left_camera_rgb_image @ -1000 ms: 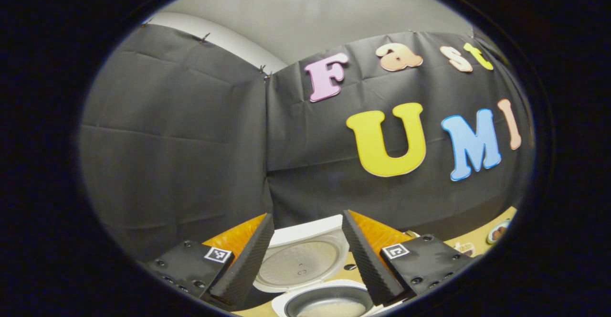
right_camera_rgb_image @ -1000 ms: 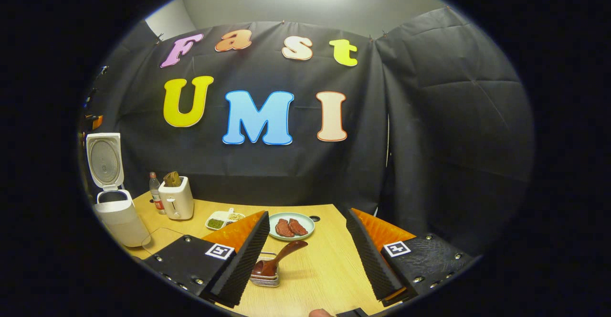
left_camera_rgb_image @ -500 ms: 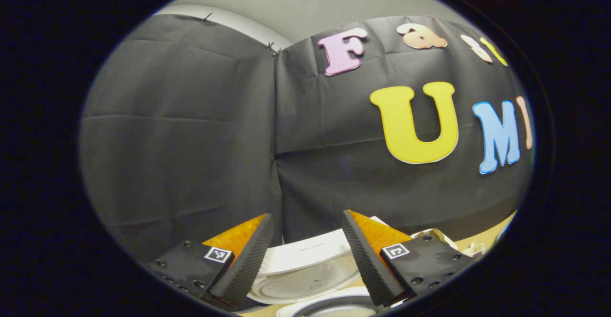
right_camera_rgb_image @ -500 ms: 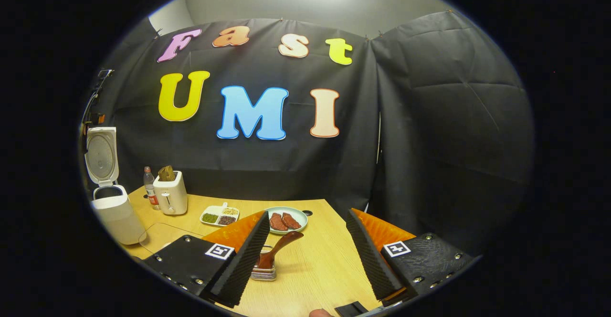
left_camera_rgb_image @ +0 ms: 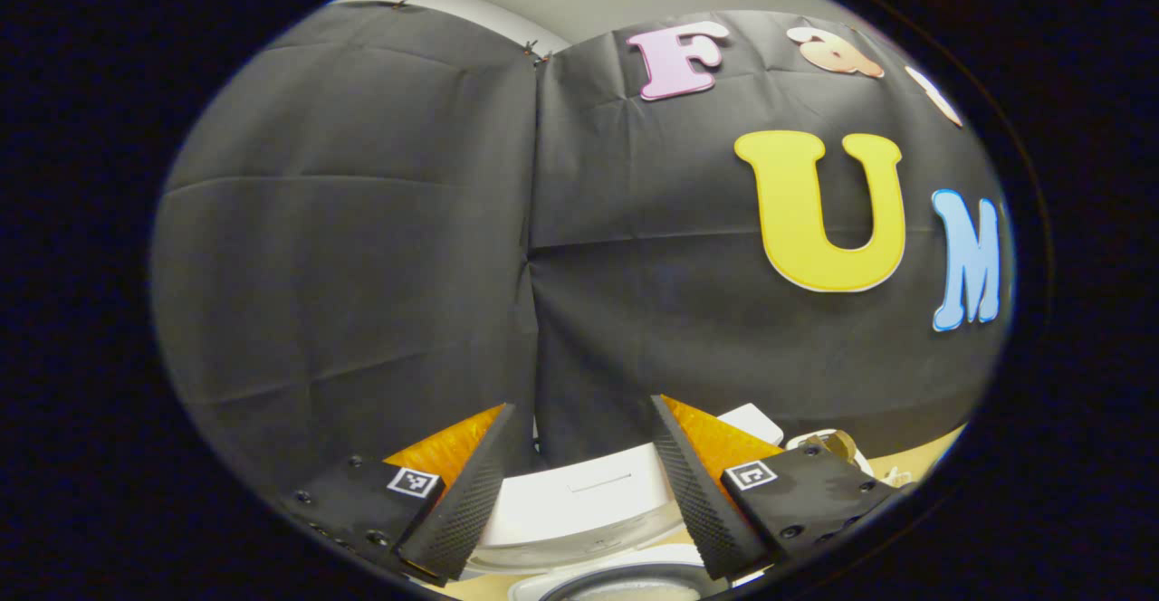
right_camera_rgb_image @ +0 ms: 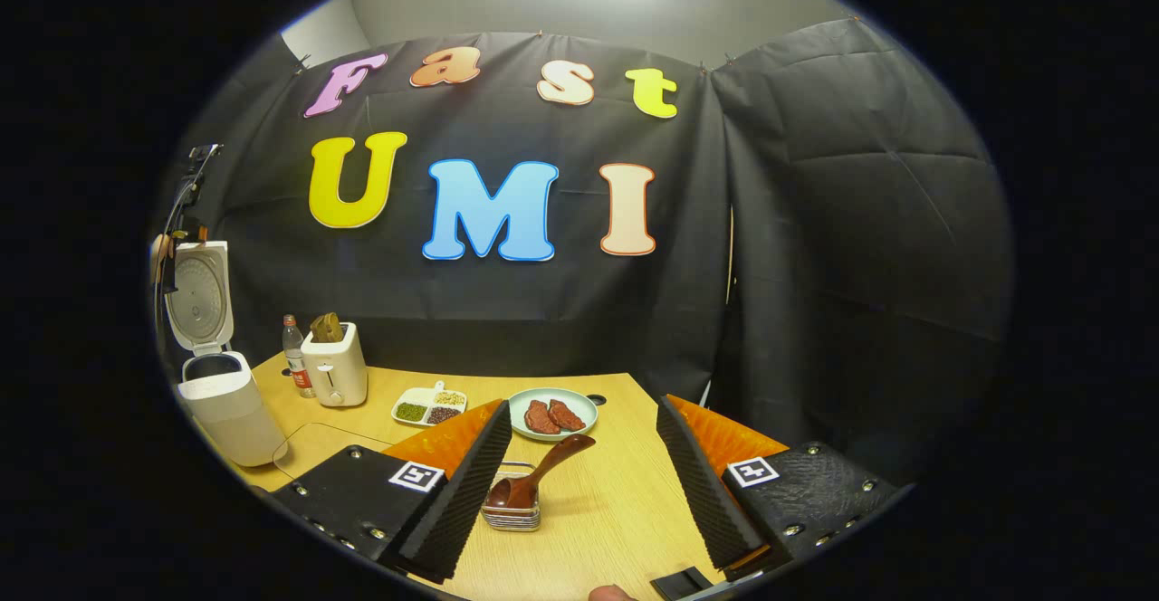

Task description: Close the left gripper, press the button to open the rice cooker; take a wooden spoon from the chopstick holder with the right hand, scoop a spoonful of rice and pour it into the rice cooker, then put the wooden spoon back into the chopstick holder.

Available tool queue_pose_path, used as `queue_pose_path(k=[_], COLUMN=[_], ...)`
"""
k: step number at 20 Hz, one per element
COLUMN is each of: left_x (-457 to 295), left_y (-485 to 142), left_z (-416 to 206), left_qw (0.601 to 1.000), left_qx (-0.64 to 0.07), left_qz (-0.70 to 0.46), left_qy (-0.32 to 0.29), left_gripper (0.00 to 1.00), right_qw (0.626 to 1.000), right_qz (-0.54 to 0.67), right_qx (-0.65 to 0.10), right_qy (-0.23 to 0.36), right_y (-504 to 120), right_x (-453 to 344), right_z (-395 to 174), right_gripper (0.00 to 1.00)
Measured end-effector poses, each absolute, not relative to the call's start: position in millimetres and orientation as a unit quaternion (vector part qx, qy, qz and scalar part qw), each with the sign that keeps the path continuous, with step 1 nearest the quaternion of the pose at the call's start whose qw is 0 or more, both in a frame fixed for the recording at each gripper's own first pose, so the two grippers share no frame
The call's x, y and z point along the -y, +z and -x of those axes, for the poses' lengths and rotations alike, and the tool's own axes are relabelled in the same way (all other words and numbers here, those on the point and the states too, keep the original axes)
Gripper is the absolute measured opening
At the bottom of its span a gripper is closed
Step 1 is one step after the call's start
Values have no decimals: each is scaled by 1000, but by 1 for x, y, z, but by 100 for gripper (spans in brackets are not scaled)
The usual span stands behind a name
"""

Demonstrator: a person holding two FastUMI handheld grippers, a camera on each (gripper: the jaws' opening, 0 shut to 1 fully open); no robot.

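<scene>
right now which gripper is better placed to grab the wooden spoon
Right. The right gripper is open, with the wooden spoon lying between its fingers' line of sight on the table. The left gripper hangs by the open rice cooker.

Table: pale wood grain, matt. Rice cooker: smooth white plastic, slight sheen; lid's inner plate looks dull metal. Wooden spoon: dark, glossy lacquer. Toaster: smooth white plastic. Plate at 12 o'clock of spoon: glazed.
</scene>
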State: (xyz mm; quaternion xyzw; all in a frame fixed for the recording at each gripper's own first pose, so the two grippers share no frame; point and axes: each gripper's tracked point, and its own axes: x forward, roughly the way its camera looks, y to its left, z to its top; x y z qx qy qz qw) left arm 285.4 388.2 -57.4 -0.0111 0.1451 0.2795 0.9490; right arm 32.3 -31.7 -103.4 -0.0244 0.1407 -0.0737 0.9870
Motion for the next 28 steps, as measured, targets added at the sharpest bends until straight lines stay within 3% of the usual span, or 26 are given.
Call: queue_pose_path(k=[16,28], left_x=[-316,-239], left_y=[-60,-106], left_z=[-234,-192], left_qw=[951,952], left_qx=[-178,-229], left_qz=[35,25], left_qy=[251,202], left_gripper=[98,98], right_qw=[992,991], right_qz=[-12,-17], right_qx=[-126,-115], right_qy=[16,62], right_y=[-97,-93], right_x=[9,1], right_z=[-59,-56], right_gripper=[98,98])
